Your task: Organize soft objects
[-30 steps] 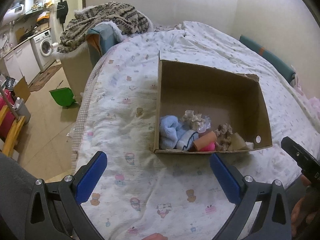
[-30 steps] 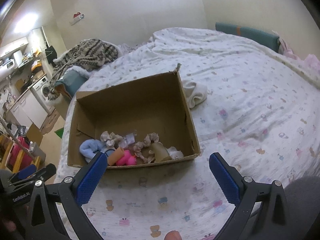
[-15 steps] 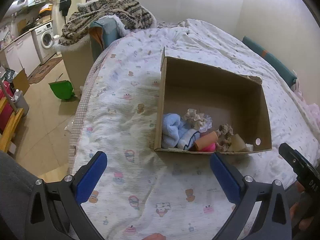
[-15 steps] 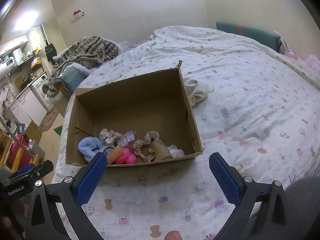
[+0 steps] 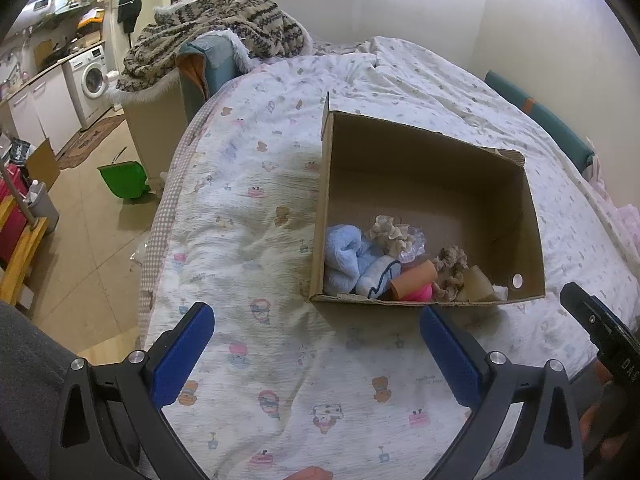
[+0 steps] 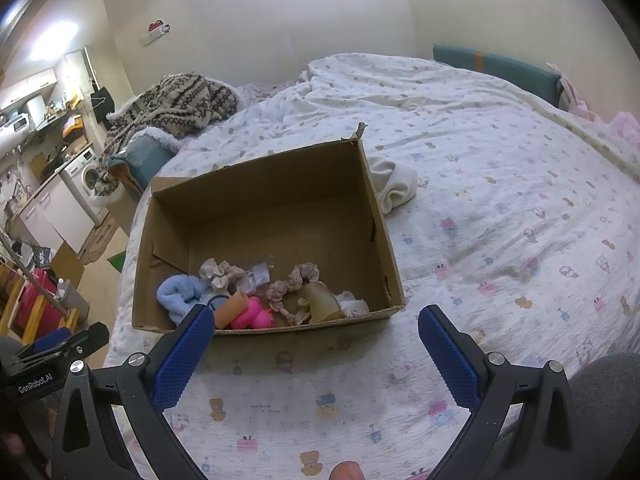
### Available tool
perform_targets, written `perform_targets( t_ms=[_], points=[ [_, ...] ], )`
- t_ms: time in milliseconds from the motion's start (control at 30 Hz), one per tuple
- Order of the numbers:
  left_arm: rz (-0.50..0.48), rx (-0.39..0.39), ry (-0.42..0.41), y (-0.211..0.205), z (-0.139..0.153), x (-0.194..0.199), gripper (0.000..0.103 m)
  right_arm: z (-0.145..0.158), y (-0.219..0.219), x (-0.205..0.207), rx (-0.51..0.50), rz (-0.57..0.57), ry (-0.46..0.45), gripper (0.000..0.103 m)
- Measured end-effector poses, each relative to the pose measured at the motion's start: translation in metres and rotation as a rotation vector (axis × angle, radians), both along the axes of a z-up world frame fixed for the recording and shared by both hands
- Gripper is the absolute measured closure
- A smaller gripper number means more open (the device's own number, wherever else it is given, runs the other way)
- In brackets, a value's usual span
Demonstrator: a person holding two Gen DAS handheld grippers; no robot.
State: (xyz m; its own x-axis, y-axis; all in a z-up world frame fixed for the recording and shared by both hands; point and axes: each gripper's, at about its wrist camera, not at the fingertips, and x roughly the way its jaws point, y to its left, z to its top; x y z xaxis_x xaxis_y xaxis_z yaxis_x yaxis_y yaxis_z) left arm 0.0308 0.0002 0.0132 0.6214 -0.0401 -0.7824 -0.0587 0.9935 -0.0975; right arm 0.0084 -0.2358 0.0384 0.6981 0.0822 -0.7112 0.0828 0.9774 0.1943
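While both grippers hang over the near part of the bed, their blue fingers are spread wide with nothing between them. From the left wrist view, the left gripper sits above the printed quilt, and the cardboard box lies ahead toward 1 o'clock, its near wall just beyond the right fingertip. From the right wrist view, the right gripper faces the same box at 12 o'clock, with its left finger overlapping the box's near rim in the picture; whether it touches the cardboard cannot be told.

Soft things are bunched along the near wall inside the box: a light blue fluffy cloth at the left end, a beige scrunchie behind it, an orange roll, a bright pink piece just beside the roll, a pinkish dotted scrunchie in the middle, a tan cloth and a small white cloth at the right end. The far half of the box floor is bare cardboard.

Outside the box, at 1 o'clock from the right gripper, a cream rolled cloth lies on the quilt, touching the box's right wall near its far corner. Beyond the bed's far left corner, at 11 o'clock, a patterned knit blanket is heaped up. On the floor at 10 o'clock in the left view stands a green bin.
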Motion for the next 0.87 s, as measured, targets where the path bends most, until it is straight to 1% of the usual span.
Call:
perform_targets(
  t_ms=[267, 400, 533, 867],
  points=[
    [-0.002, -0.004, -0.002, -0.0004, -0.0004, -0.0001, 0.001, 0.0003, 0.0008, -0.0005, -0.001, 0.002, 0.000, 0.000],
    [0.000, 0.002, -0.019, -0.0003, 0.0005, -0.0010, 0.001, 0.0001, 0.0005, -0.0003, 0.003, 0.002, 0.000, 0.000],
    [0.000, -0.004, -0.005, -0.0003, -0.0007, -0.0009, 0.001, 0.0011, 0.0008, -0.0015, 0.005, 0.002, -0.003, 0.000],
    [-0.011, -0.014, -0.012, -0.0024, 0.0020, -0.0040, 0.001, 0.0020, 0.0017, -0.0021, 0.004, 0.002, -0.002, 0.000]
  ],
)
